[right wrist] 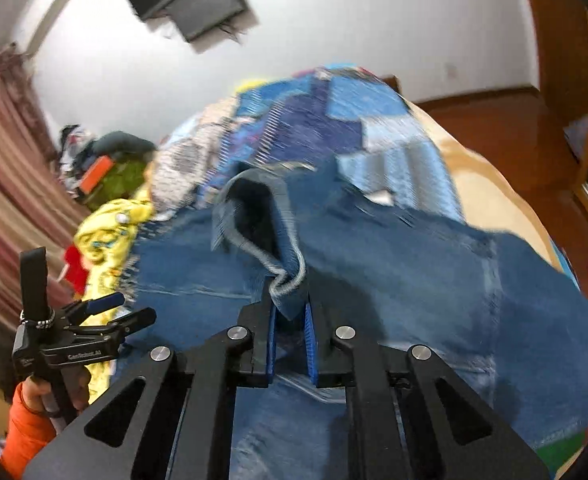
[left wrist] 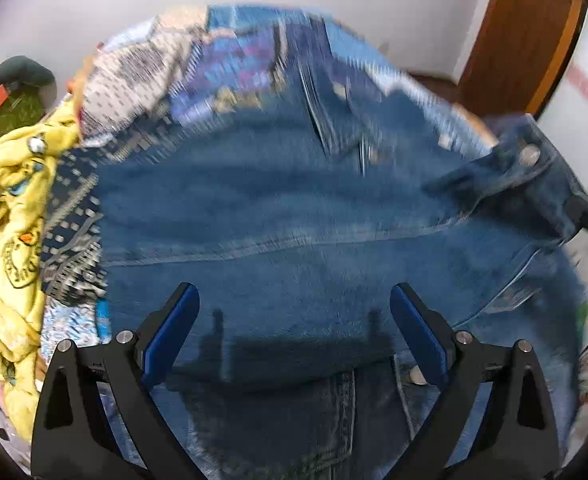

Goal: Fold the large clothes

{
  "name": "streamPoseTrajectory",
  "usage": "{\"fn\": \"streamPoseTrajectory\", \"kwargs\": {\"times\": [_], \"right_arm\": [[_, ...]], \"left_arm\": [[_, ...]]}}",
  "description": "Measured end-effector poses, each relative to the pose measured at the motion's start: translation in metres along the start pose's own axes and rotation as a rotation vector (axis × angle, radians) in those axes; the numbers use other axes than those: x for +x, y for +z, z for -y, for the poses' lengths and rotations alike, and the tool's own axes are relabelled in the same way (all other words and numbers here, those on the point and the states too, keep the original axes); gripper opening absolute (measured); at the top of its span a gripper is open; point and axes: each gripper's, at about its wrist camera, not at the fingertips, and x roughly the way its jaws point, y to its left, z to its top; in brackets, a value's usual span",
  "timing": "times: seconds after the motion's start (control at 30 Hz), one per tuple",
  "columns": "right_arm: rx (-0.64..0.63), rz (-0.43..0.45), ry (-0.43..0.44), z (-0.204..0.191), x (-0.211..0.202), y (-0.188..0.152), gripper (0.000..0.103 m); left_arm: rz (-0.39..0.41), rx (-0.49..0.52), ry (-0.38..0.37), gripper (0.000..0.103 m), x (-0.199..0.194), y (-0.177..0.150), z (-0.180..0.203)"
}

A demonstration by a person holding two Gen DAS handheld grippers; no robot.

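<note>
A blue denim garment (left wrist: 294, 208) lies spread over a bed; it looks like a jacket, blurred by motion. My left gripper (left wrist: 294, 294) hangs open just above its middle, with nothing between the blue pads. In the right wrist view my right gripper (right wrist: 290, 304) is shut on a folded denim cuff (right wrist: 262, 216), lifted off the rest of the denim garment (right wrist: 413, 272). That cuff (left wrist: 505, 172), with a metal button, shows at the right of the left wrist view. A hand in an orange sleeve (right wrist: 22, 432) holds the open left gripper (right wrist: 128, 308) at the lower left.
A patchwork quilt (left wrist: 222, 76) covers the bed beyond the denim. A crumpled yellow printed garment (left wrist: 10, 208) lies to the left. A green bag (right wrist: 114, 172) and striped curtain (right wrist: 2, 160) stand further left. A wooden door frame (left wrist: 533, 32) is at the right.
</note>
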Motion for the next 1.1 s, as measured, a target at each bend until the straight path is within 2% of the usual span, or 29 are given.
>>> {"fn": "streamPoseTrajectory", "kwargs": {"times": [0.13, 0.23, 0.43, 0.47, 0.5, 0.53, 0.6, 0.7, 0.83, 0.97, 1.1], "right_arm": [[0.017, -0.082, -0.057, 0.026, 0.02, -0.009, 0.01], [0.024, -0.129, -0.08, 0.042, 0.031, -0.018, 0.01], [0.043, -0.15, -0.132, 0.055, 0.022, -0.032, 0.012], [0.048, -0.146, -0.154, 0.057, 0.017, -0.034, 0.015], [0.054, -0.148, -0.173, 0.06, 0.013, -0.036, 0.026], [0.058, -0.148, -0.183, 0.067, 0.008, -0.038, 0.045], [0.067, -0.122, -0.194, 0.071, -0.009, -0.042, 0.06], [0.075, -0.092, -0.227, 0.079, -0.033, -0.047, 0.072], [0.133, -0.04, -0.245, 0.094, -0.063, -0.052, 0.082], [0.221, -0.016, -0.235, 0.119, -0.087, -0.065, 0.083], [0.311, -0.021, -0.233, 0.145, -0.094, -0.081, 0.083]], "left_arm": [[-0.106, 0.018, 0.01, 0.097, 0.036, -0.017, 0.009], [-0.069, 0.054, 0.062, 0.098, 0.036, -0.027, 0.013], [-0.077, 0.029, 0.061, 0.099, 0.029, -0.036, 0.008], [-0.083, 0.027, 0.06, 0.099, 0.026, -0.038, 0.007], [-0.087, 0.026, 0.059, 0.099, 0.024, -0.038, 0.007], [-0.088, 0.027, 0.059, 0.099, 0.022, -0.04, 0.008], [-0.082, 0.034, 0.064, 0.099, 0.012, -0.048, 0.008], [-0.063, 0.035, 0.067, 0.099, -0.001, -0.055, 0.011], [-0.022, -0.002, 0.049, 0.099, -0.022, -0.059, 0.009], [0.014, -0.035, 0.041, 0.099, -0.041, -0.06, 0.011], [0.023, -0.056, 0.053, 0.099, -0.049, -0.064, 0.019]]}}
